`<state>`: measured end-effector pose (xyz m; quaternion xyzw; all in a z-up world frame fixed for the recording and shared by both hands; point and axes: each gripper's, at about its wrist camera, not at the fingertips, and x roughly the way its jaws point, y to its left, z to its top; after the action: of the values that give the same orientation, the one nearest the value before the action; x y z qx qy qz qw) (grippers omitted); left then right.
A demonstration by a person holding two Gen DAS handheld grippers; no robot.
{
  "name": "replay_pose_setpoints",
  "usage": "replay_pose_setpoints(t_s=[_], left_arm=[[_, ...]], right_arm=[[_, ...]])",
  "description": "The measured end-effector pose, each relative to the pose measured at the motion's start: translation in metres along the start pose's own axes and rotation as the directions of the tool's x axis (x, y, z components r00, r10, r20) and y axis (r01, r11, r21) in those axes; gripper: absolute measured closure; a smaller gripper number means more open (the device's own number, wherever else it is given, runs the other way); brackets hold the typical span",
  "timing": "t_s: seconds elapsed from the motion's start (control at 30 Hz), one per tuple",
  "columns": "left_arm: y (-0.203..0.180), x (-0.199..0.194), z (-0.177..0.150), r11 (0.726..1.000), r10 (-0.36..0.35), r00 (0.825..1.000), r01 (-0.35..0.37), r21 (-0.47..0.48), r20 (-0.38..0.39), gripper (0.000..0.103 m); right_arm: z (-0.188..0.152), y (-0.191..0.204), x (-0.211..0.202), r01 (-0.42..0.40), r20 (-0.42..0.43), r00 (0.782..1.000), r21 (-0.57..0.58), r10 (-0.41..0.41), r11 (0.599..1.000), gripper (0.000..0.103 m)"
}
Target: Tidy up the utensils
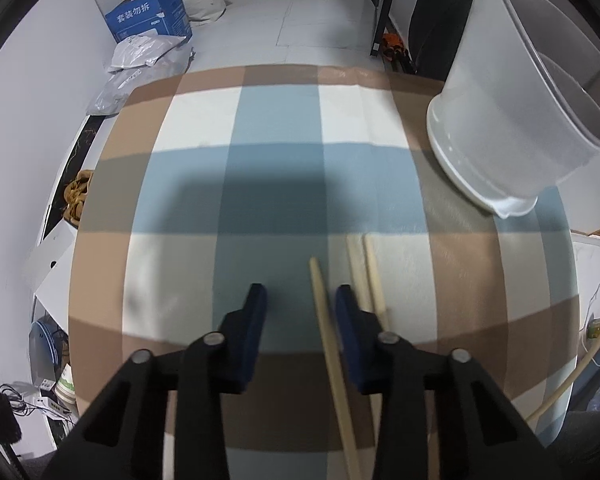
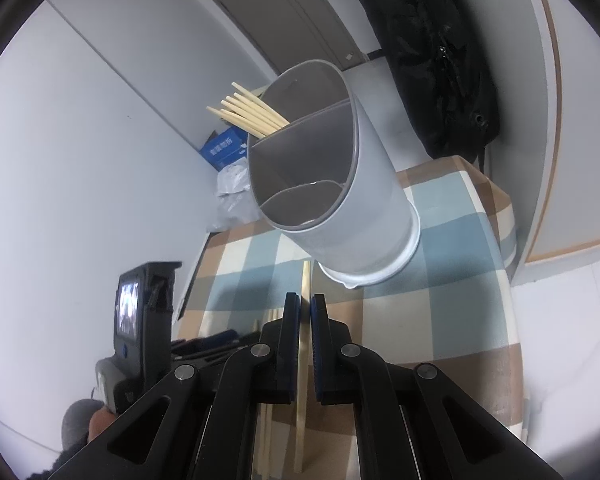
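A grey utensil holder with divided compartments stands on the checked tablecloth; several wooden chopsticks stick out of its far compartment. It also shows in the left wrist view at the upper right. My right gripper is shut on one wooden chopstick, held above the cloth in front of the holder. My left gripper is open low over the cloth, with one loose chopstick between its fingers and two more just right of them.
The left gripper's body shows at the left of the right wrist view. A black bag hangs behind the table. A blue box and plastic bags lie on the floor beyond the table's far edge.
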<state>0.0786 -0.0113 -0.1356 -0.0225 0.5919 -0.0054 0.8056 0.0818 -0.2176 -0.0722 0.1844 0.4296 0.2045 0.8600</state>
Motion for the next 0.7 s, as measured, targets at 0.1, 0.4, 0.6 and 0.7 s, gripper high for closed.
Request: replay_pose_setpoints(t_s=[0.1,0.4,0.6,0.7], left_arm=[[0.001,0.002,0.005,1.0,-0.008,1.0,0.008,0.002,0.009,0.089],[0.003,-0.001,0.005,0.999,-0.042,0.999,0.042,-0.022,0.015,0.103],[0.011,-0.006,0.002,0.994,-0.066,0.998,0.066,-0.087,0.01,0.103],[0.017,-0.016,0.0,0.986,-0.111,0.993,0.115,-0.12,0.036,0.103]], right_arm=[[0.002,0.001,0.002,0.002,-0.004,1.0,-0.009,-0.002,1.0,0.098],[0.004,0.006,0.009,0.007,-0.018,1.0,-0.031,-0.007,0.999,0.098],[0.004,0.01,0.011,0.013,-0.018,1.0,-0.049,-0.014,0.999,0.098],[0.003,0.014,0.011,0.016,-0.012,1.0,-0.065,-0.017,0.998,0.098]])
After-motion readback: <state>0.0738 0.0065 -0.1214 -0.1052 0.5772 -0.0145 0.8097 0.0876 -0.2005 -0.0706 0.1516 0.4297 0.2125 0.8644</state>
